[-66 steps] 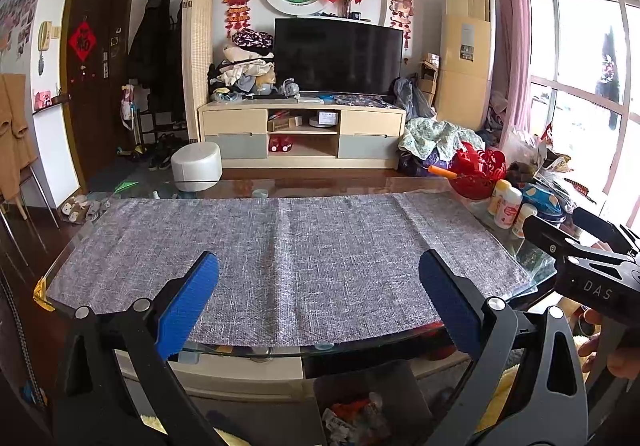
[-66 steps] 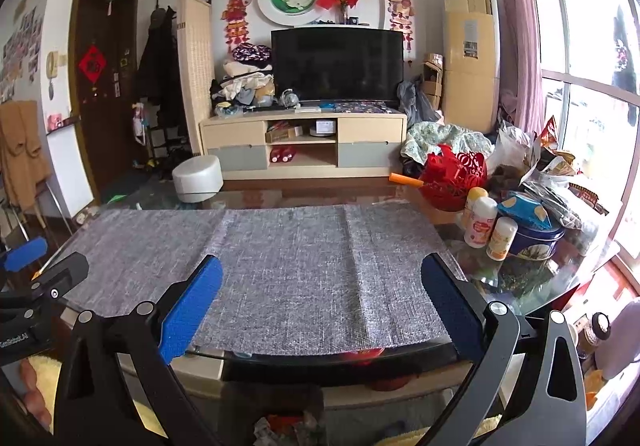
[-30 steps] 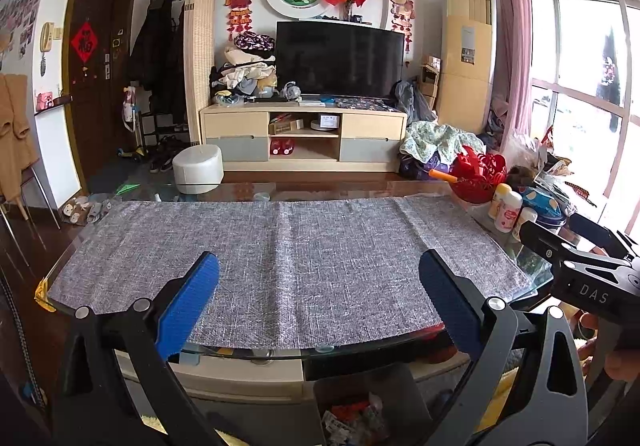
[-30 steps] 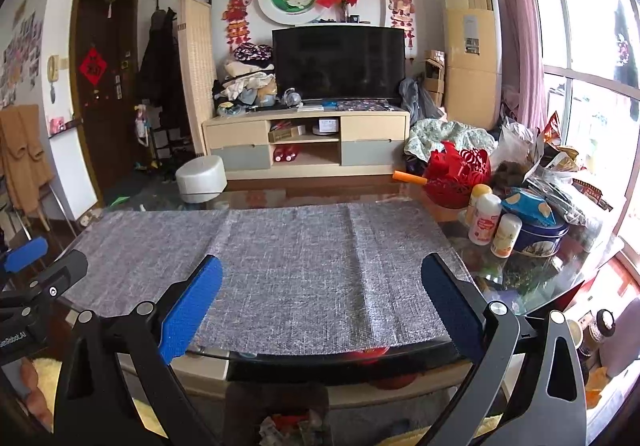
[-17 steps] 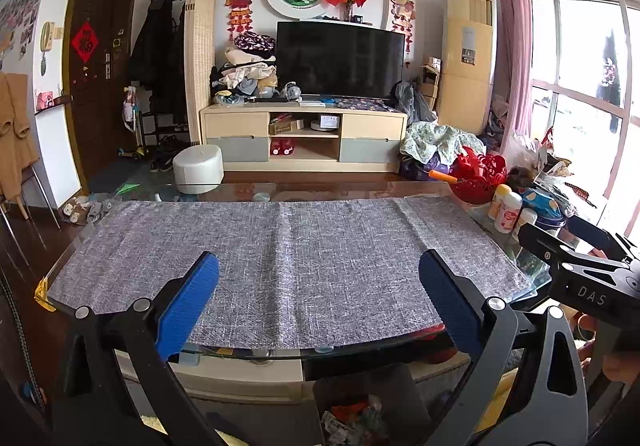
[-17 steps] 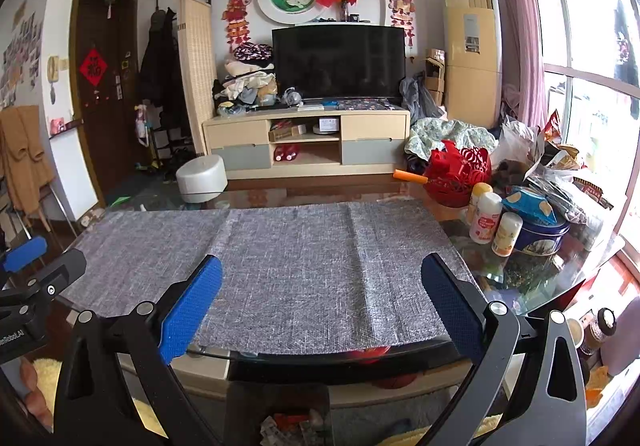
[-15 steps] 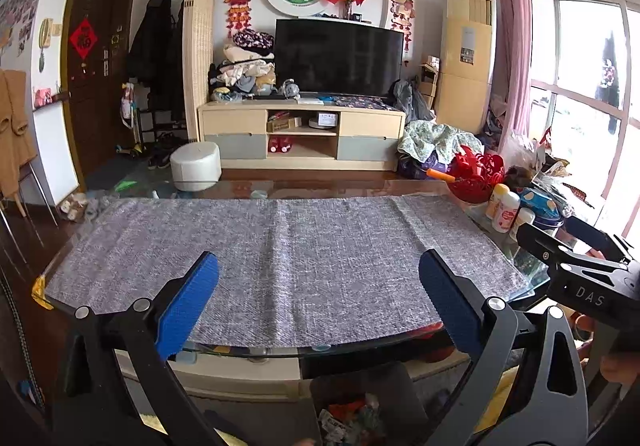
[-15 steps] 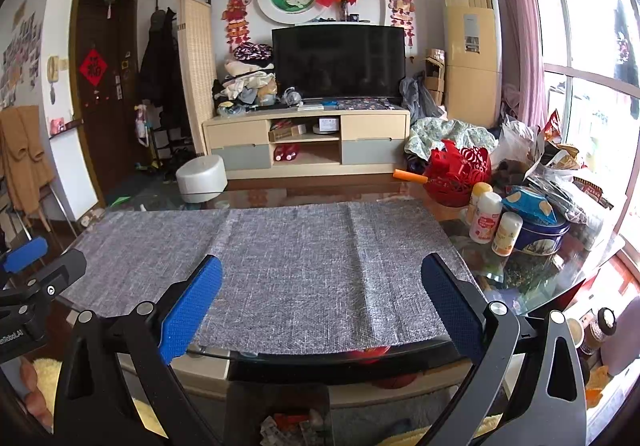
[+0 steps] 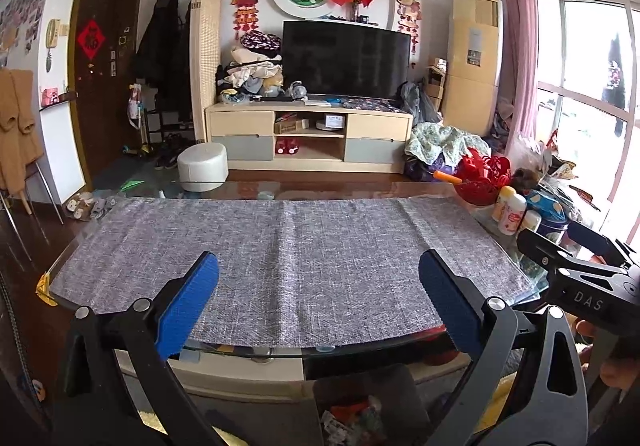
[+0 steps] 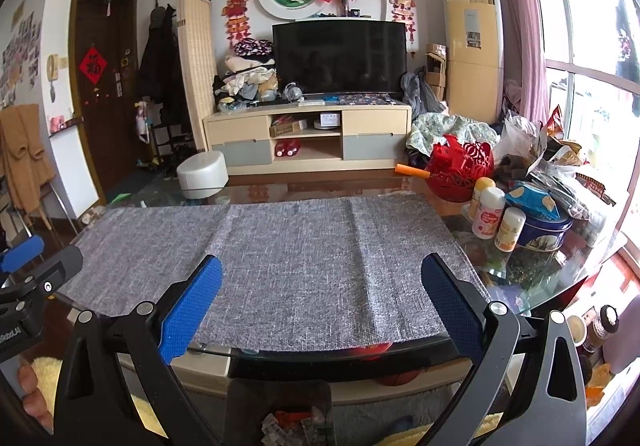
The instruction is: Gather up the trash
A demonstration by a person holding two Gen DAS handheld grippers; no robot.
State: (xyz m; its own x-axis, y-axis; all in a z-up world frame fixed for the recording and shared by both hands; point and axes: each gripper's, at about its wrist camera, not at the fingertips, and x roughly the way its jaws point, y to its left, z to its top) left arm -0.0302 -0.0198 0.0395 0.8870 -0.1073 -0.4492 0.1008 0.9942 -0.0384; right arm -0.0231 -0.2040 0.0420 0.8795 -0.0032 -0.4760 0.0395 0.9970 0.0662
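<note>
A grey woven cloth (image 9: 288, 250) (image 10: 296, 254) covers the glass table, and no loose trash lies on it. Below the table's near edge stands a dark bin (image 9: 362, 412) (image 10: 294, 416) with crumpled wrappers inside. My left gripper (image 9: 318, 302) hangs open over the cloth's near edge, nothing between its blue pads. My right gripper (image 10: 322, 302) is open the same way, also holding nothing. In the left wrist view the right gripper (image 9: 580, 262) shows at the right edge. In the right wrist view the left gripper (image 10: 28, 266) shows at the left edge.
At the table's right end stand a red basket (image 10: 458, 167), small bottles (image 10: 488, 211), a blue tin (image 10: 538, 224) and plastic bags (image 10: 560, 165). Beyond the table are a white stool (image 9: 203, 167), a TV cabinet (image 9: 308, 135) and a wooden door (image 9: 100, 61).
Both views have shifted only slightly over the last seconds. Both grippers stay open and hold nothing.
</note>
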